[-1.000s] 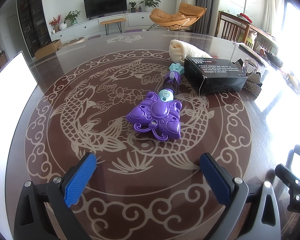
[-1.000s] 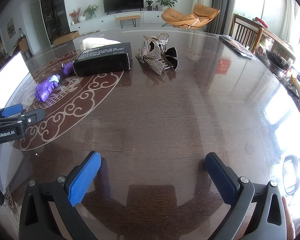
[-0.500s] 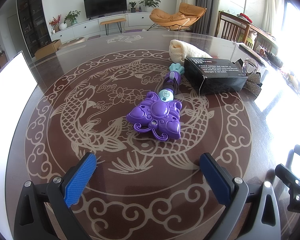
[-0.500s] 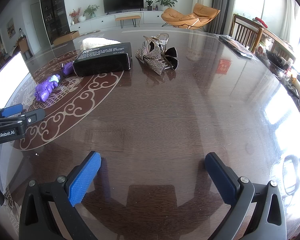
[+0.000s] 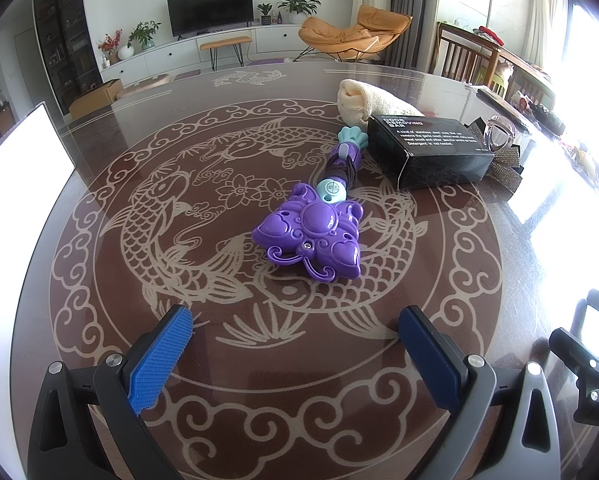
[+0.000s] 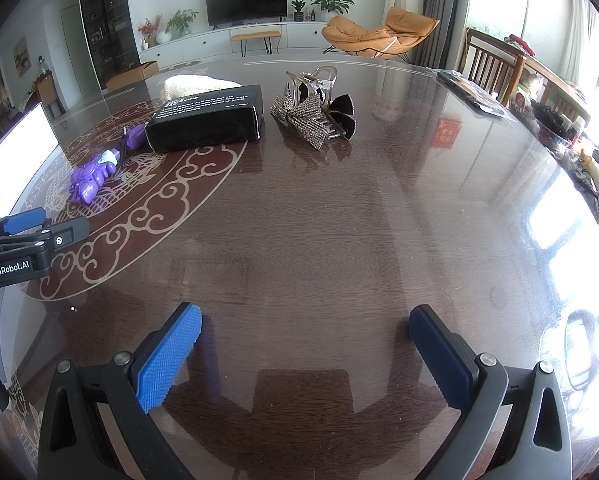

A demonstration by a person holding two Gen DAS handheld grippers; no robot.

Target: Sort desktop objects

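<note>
A purple toy wand (image 5: 313,234) with a teal handle end lies on the fish-patterned table, straight ahead of my open left gripper (image 5: 295,320). Behind it sit a black box (image 5: 429,152) and a cream knitted cloth (image 5: 363,98). In the right wrist view the black box (image 6: 207,118) and purple wand (image 6: 93,174) lie at the far left, with rhinestone hair clips (image 6: 311,110) beside the box. My right gripper (image 6: 305,316) stands open over bare wood, holding nothing. The left gripper's body (image 6: 23,248) shows at that view's left edge.
A bright white panel (image 5: 19,164) stands along the table's left edge. Dark packets (image 6: 473,92) and small clutter (image 6: 579,152) lie at the table's far right rim. A glass object (image 6: 575,356) sits near my right gripper. Wooden chairs (image 6: 495,64) stand beyond the table.
</note>
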